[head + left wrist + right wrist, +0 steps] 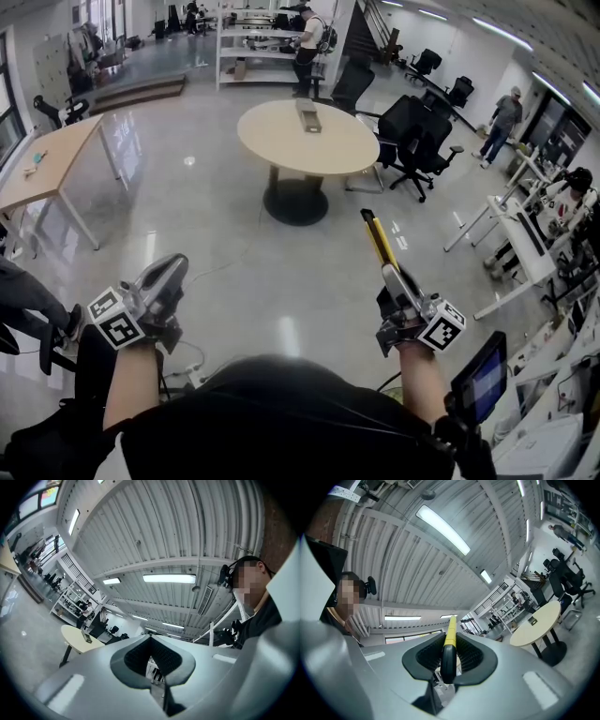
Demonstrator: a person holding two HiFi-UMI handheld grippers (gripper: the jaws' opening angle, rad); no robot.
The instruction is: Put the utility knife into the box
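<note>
My right gripper (397,284) is shut on a yellow and black utility knife (380,240), which sticks out forward and up from the jaws. In the right gripper view the knife (450,637) stands upright between the black pads, with the right gripper (449,660) pointing up toward the ceiling. My left gripper (169,269) is held low at the left, shut and with nothing in it; the left gripper (151,660) also points upward. A small open box (308,115) lies on the round beige table (281,142) far ahead, and the box (533,621) also shows small in the right gripper view.
Black office chairs (417,131) stand right of the round table. A wooden desk (47,164) is at the left, white desks (520,234) at the right. People stand by the shelves (307,47) and at the far right (502,122). Grey floor lies between me and the table.
</note>
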